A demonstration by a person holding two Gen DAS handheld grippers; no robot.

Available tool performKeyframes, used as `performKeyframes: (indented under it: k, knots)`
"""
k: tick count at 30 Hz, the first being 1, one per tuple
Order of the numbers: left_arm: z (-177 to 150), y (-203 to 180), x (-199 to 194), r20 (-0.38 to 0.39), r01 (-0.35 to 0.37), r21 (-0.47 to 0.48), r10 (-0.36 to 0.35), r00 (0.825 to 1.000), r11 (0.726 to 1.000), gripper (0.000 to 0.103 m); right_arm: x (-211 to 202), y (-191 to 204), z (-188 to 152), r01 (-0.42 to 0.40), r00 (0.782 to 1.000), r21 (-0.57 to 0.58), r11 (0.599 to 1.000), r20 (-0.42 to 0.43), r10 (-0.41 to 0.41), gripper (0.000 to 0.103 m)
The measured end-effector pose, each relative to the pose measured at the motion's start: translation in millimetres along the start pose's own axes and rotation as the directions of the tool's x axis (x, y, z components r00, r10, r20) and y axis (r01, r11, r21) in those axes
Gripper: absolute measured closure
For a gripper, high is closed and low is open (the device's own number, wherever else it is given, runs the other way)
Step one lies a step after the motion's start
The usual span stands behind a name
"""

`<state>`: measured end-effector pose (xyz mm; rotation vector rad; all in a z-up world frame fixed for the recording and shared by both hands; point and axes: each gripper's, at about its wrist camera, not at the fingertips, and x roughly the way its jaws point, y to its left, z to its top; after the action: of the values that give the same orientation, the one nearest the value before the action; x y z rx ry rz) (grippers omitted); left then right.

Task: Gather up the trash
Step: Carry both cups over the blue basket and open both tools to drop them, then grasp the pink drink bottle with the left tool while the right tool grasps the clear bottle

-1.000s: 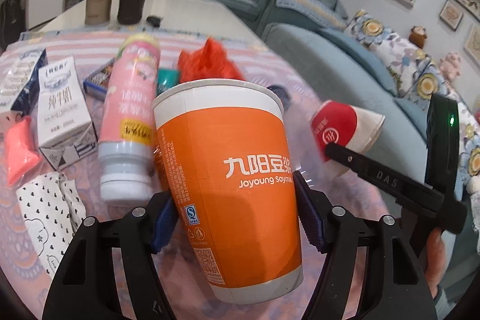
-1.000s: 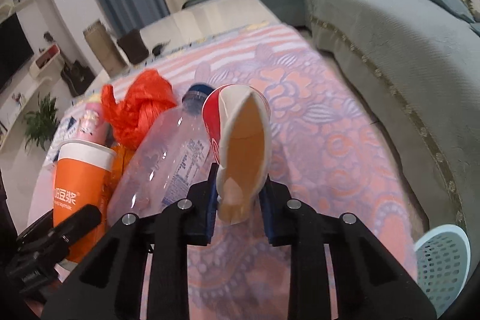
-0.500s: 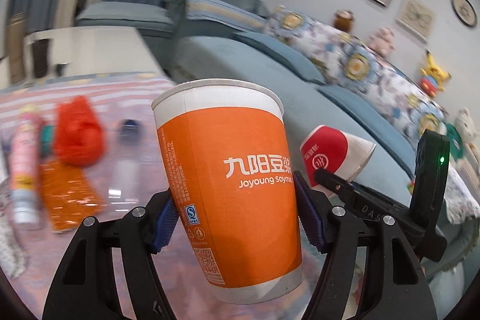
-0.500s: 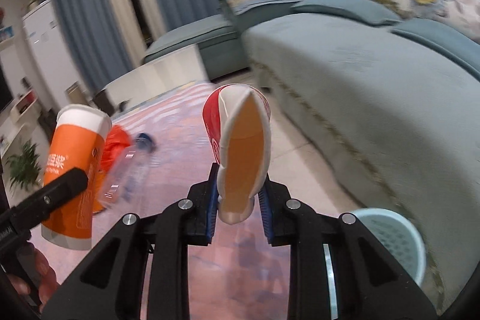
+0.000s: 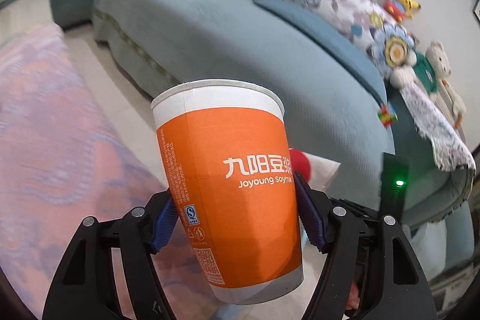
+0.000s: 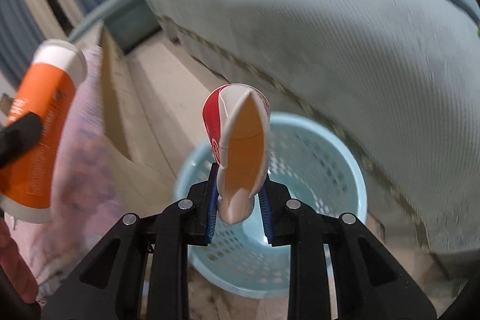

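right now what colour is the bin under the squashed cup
Light blue bin, with a perforated mesh wall; the right wrist view shows it best.

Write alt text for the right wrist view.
The right tongs grip a flattened red-and-white paper cup above a light blue mesh bin on the floor beside a teal sofa. At left, an orange cup is held.
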<state>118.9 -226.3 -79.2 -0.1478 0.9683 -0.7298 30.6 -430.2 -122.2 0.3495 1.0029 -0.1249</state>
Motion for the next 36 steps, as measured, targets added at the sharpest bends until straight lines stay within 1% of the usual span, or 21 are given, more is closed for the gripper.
performKeyframes:
  k: [2, 5, 8, 9, 10, 11, 12, 13, 17, 20, 23, 25, 27, 30, 33, 35, 36]
  knots:
    - [-1.7, -2.9, 13.1, -0.041, 0.009, 0.013, -0.008, 0.999, 1.000, 0.035, 13.1, -12.4, -9.3, 0.016, 0.999, 0.027, 1.000, -0.052, -0.015, 0.081]
    - [-4.5, -4.1, 30.6, -0.093, 0.028, 0.018, -0.026, 0.995, 0.999, 0.034, 28.9, -20.5, -13.0, 0.034, 0.994, 0.047, 0.998, -0.102, -0.029, 0.080]
    - [-4.4, -4.3, 41.5, -0.125, 0.029, 0.006, -0.028, 0.992, 1.000, 0.033, 33.8, -25.1, -20.5, 0.040, 0.992, 0.060, 0.997, -0.126, -0.032, 0.079]
    - [-5.1, -3.5, 43.1, -0.131, 0.024, 0.002, -0.023, 0.991, 1.000, 0.031, 35.8, -23.7, -18.5, 0.040, 0.991, 0.061, 0.997, -0.131, -0.032, 0.079]
    - [-5.9, -2.7, 44.4, -0.135, 0.008, -0.001, -0.008, 0.991, 1.000, 0.027, 36.6, -24.5, -19.7, 0.038, 0.990, 0.064, 0.997, -0.137, -0.029, 0.075]
    - [-6.3, -0.9, 44.0, -0.139, -0.005, -0.005, 0.005, 0.990, 1.000, 0.027, 37.3, -25.9, -19.6, 0.035, 0.990, 0.068, 0.997, -0.141, -0.026, 0.071]
    - [-7.5, 2.7, 43.3, -0.142, -0.006, -0.010, 0.005, 0.990, 1.000, 0.027, 38.1, -26.4, -20.3, 0.035, 0.989, 0.079, 0.996, -0.146, -0.023, 0.060]
    - [-7.9, 4.5, 43.3, -0.143, -0.002, -0.016, 0.000, 0.990, 1.000, 0.027, 39.1, -27.4, -20.2, 0.033, 0.990, 0.086, 0.996, -0.141, -0.021, 0.055]
    - [-7.6, 7.0, 37.8, -0.131, -0.002, -0.018, 0.000, 0.991, 1.000, 0.026, 37.8, -29.4, -18.7, 0.046, 0.991, 0.083, 0.996, -0.130, -0.035, 0.055]
    - [-7.9, 8.1, 28.2, -0.107, 0.000, -0.021, -0.002, 0.994, 1.000, 0.026, 32.3, -28.3, -16.0, 0.029, 0.993, 0.092, 0.995, -0.113, -0.018, 0.055]
    - [-8.9, 14.8, 12.7, -0.071, 0.009, -0.042, -0.012, 0.997, 0.999, 0.026, 23.3, -19.6, -12.5, 0.024, 0.996, 0.063, 0.998, -0.083, -0.019, 0.055]
    - [-8.8, 18.2, 0.9, -0.045, 0.013, -0.057, -0.016, 0.999, 0.998, 0.026, 14.2, -10.9, -9.2, 0.010, 0.998, 0.043, 0.999, -0.056, -0.008, 0.055]
    - [-9.3, 22.2, -14.0, -0.013, 0.013, -0.073, -0.014, 1.000, 0.997, 0.026, 3.4, 2.3, -5.6, -0.020, 0.999, 0.019, 1.000, -0.026, 0.020, 0.055]
    - [-10.8, 31.5, -46.1, 0.044, -0.004, -0.093, 0.008, 0.999, 0.996, 0.026, -14.2, 26.9, 0.1, -0.056, 0.998, -0.037, 0.998, 0.023, 0.057, 0.055]
    - [-12.4, 42.1, -78.6, 0.103, -0.034, -0.106, 0.045, 0.994, 0.994, 0.026, -33.3, 58.8, 5.2, -0.095, 0.992, -0.109, 0.989, 0.076, 0.104, 0.055]
    - [-14.0, 54.4, -106.2, 0.152, -0.061, -0.135, 0.081, 0.985, 0.989, 0.026, -44.7, 80.2, 7.8, -0.119, 0.985, -0.152, 0.981, 0.106, 0.136, 0.055]
    - [-16.5, 64.0, -122.9, 0.181, -0.074, -0.158, 0.102, 0.978, 0.985, 0.026, -51.2, 94.2, 10.0, -0.137, 0.980, -0.178, 0.974, 0.122, 0.160, 0.055]
